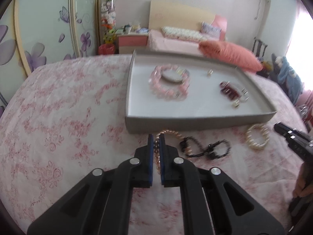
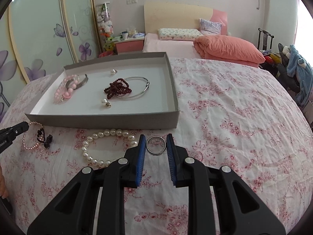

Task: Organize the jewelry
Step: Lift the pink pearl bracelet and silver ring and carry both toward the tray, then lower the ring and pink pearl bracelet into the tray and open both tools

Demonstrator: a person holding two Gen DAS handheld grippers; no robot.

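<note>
Fingers of the left gripper [image 1: 156, 140] are clamped on a pink bead chain [image 1: 157, 156] on the bed [image 2: 234, 107]; the right gripper's [image 2: 156, 144] fingers touch a ring's [image 2: 156, 145] sides, near the tray [image 2: 101, 119].

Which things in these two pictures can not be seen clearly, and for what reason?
- Left wrist view: tray contents, blurred; small pieces unidentifiable.
- Left wrist view: pink bead chain in left gripper, its lower part hidden by the fingers.
- Right wrist view: whether right gripper pads touch the ring.
</note>
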